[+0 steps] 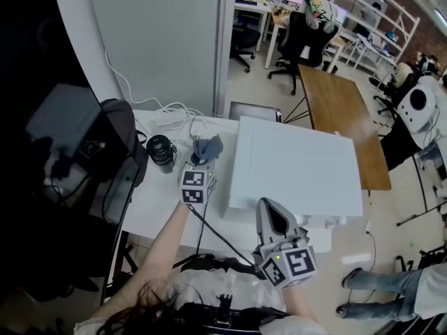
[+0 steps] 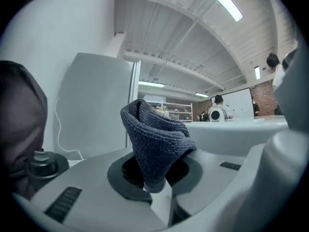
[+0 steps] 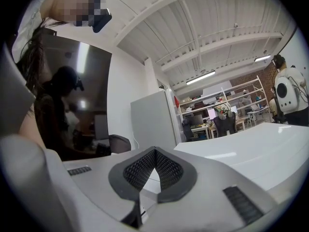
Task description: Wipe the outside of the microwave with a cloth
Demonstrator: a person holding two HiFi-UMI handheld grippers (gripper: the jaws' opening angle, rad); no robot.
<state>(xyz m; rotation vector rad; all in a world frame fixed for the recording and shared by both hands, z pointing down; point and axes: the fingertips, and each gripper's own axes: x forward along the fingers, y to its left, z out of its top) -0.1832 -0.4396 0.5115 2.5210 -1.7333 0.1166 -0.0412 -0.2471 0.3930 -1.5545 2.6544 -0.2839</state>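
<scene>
The left gripper (image 1: 201, 160) clamps its jaws on a bunched, nubby grey-blue cloth (image 1: 208, 146). It sits left of centre, just beside the left side of the microwave (image 1: 300, 166), a smooth white box; contact is unclear. The right gripper (image 1: 268, 205), jaws together and empty, hangs low-centre over the box's front edge. The left forearm (image 1: 162, 253) reaches up from the bottom edge.

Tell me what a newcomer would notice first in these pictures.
The big white microwave dominates the centre of the head view. Just left of it, the left tongs are shut on a bunched dark grey-blue cloth that stands up from them. The right tongs are shut and empty, over the microwave's near edge.
</scene>
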